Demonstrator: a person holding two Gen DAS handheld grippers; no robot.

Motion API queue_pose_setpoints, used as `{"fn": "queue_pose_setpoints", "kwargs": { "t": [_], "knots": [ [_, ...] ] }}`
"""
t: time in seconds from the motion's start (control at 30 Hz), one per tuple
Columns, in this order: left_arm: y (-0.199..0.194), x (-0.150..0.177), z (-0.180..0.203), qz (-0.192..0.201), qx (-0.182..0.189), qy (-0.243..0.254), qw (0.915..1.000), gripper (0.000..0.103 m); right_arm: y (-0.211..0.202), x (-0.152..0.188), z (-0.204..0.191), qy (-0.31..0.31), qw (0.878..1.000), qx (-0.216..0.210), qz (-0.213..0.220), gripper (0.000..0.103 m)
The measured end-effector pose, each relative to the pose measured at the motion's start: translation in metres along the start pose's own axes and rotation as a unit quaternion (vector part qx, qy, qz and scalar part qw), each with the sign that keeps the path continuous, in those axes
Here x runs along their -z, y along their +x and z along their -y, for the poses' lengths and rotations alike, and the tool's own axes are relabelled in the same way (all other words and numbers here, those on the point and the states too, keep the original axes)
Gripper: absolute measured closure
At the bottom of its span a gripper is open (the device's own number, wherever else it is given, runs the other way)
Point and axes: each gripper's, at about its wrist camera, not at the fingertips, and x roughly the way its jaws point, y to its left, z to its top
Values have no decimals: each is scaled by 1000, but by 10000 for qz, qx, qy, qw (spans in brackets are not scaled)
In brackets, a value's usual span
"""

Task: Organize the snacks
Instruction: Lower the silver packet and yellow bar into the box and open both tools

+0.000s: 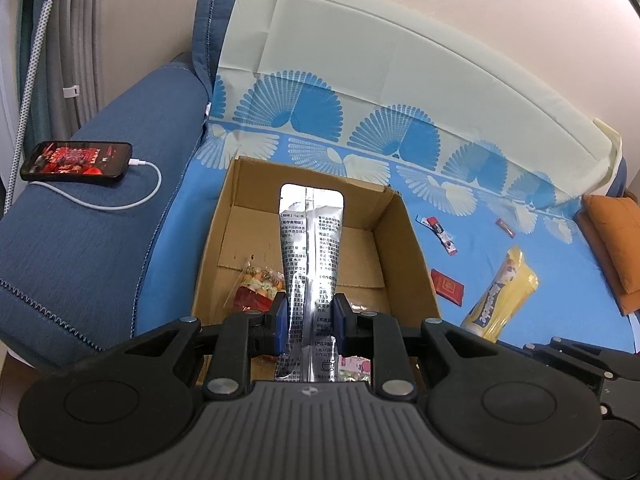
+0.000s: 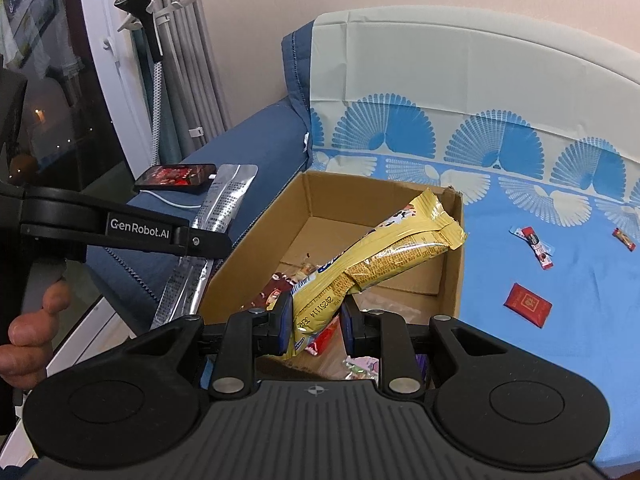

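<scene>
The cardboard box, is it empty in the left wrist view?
No, the cardboard box already holds a red and orange snack packet lying on its bottom.

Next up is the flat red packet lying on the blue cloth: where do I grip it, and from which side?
The red packet lies flat and alone on the blue cloth, right of the cardboard box. Come from above, tilted low, and pinch across a free corner or short edge; its thin, flat profile offers nothing else.
</scene>
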Motion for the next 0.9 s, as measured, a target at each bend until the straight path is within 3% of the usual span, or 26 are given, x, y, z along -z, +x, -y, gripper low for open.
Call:
{"fn": "queue_pose_setpoints", "kwargs": {
  "t": [0.47,0.9],
  "knots": [
    [44,-16,4,-196,-34,19,9998,78,43,-9,11,33,9997,10,-253,76],
    [103,-20,7,-683,-292,62,9972,78,93,-10,28,115,9976,60,-682,76]
  ]
}}
